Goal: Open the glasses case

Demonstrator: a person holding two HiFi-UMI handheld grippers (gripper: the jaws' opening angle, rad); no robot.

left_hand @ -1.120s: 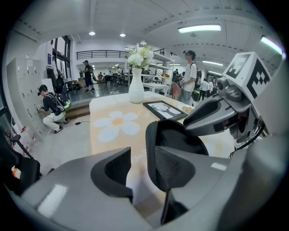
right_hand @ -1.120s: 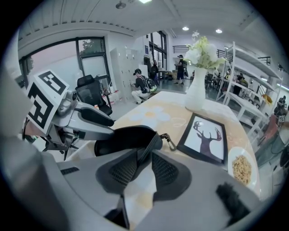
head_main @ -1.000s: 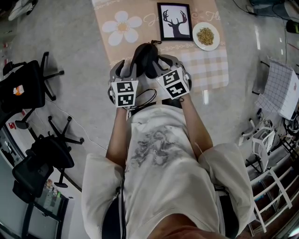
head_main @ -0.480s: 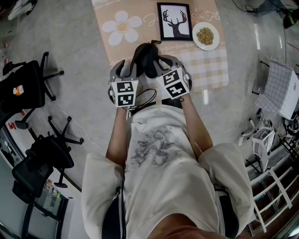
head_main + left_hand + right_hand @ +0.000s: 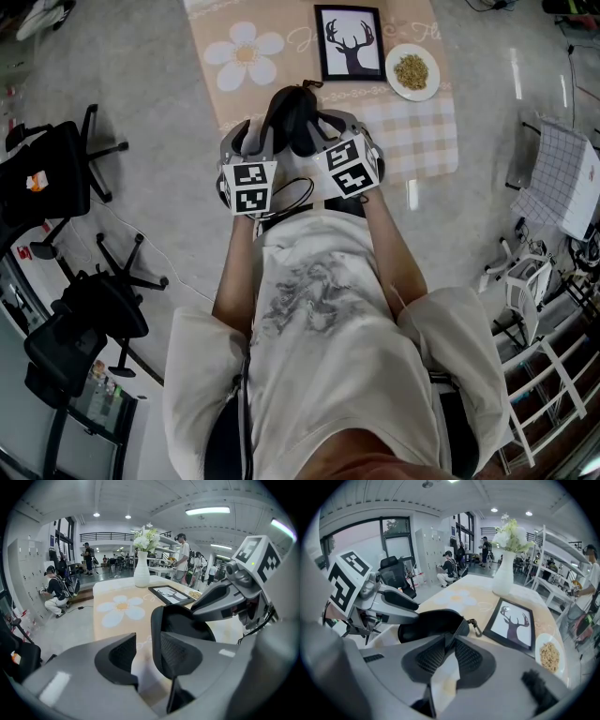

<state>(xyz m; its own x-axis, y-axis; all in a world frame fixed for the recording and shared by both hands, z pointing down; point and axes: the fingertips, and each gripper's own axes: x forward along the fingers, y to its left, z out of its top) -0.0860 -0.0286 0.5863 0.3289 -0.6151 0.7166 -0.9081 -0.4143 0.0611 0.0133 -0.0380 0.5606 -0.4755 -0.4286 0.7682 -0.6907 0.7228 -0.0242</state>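
Black glasses case (image 5: 298,120) on the peach mat (image 5: 281,28), upper centre of the head view.
Right gripper (image 5: 449,639), jaws just closing, pinches its rim; left gripper (image 5: 144,644) is spread, with the rim beside one pad.

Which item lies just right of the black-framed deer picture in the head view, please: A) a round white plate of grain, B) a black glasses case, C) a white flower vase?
A: the round white plate of grain sits beside the black-framed deer picture, on its right.
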